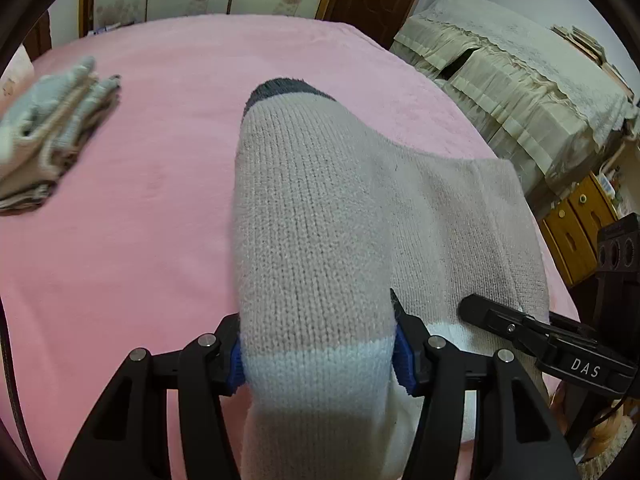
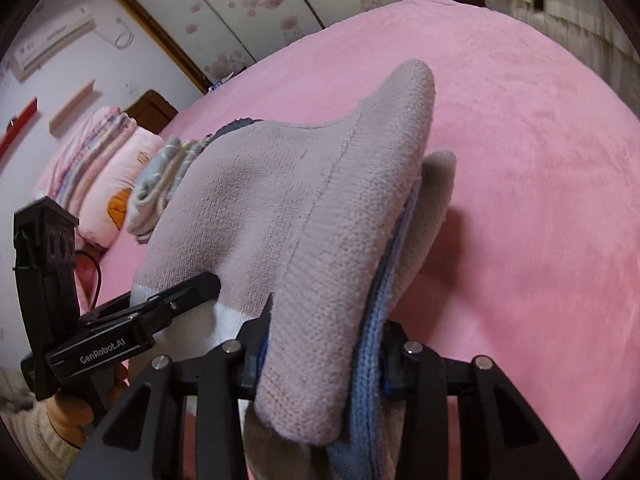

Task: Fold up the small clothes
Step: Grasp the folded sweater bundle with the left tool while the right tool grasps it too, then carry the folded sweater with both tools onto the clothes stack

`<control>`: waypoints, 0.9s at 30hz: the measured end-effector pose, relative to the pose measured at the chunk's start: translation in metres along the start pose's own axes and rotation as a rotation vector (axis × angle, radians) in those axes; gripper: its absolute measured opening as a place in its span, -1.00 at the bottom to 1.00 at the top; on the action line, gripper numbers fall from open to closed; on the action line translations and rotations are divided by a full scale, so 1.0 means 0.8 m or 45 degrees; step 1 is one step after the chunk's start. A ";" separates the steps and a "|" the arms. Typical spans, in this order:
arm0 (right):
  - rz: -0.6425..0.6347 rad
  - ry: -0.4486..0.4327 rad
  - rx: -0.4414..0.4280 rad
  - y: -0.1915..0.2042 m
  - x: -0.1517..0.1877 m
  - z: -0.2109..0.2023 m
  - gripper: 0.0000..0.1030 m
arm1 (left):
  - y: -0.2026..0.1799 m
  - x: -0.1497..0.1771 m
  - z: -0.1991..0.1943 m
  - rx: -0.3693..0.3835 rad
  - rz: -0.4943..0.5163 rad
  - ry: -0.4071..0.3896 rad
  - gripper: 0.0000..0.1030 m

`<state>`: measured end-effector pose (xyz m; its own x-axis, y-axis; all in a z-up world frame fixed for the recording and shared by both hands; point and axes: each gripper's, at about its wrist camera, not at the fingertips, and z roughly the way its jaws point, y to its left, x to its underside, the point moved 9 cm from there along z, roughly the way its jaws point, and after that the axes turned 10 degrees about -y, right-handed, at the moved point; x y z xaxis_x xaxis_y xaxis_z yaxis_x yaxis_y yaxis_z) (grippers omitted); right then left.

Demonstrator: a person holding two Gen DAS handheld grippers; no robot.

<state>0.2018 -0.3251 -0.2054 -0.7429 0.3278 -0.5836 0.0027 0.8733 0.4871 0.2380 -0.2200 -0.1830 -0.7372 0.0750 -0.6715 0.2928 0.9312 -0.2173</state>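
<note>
clamping both hand-held grippers [image 1: 318, 354] [image 2: 320, 354], sock [image 1: 312, 216] stretches toe-away over blanket [image 1: 140, 208].

Pink bed [image 1: 160, 220], folded sock pile [image 1: 44, 132]

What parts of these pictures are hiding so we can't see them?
- Left view: the thick grey knit sock hides the left gripper's fingertips.
- Right view: the sock covers the right gripper's fingertips and part of the folded clothes pile.
- Left view: the pile is blurred.
</note>
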 end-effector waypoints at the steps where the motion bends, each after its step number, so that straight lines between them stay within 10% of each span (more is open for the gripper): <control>1: 0.021 -0.004 -0.013 0.005 0.006 -0.007 -0.24 | 0.003 0.002 -0.014 -0.005 0.010 -0.006 0.08; 12: -0.044 0.045 -0.192 0.178 0.025 -0.009 -0.24 | 0.142 -0.005 -0.169 -0.084 -0.076 -0.038 0.08; 27: -0.131 -0.129 -0.427 0.475 -0.192 0.155 -0.24 | 0.447 -0.309 -0.234 -0.197 -0.074 -0.256 0.10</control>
<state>0.4001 0.0008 -0.0112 -0.6579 0.2930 -0.6938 -0.3007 0.7424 0.5987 0.4107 0.1616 0.0377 -0.6098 -0.0385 -0.7916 0.1453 0.9765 -0.1595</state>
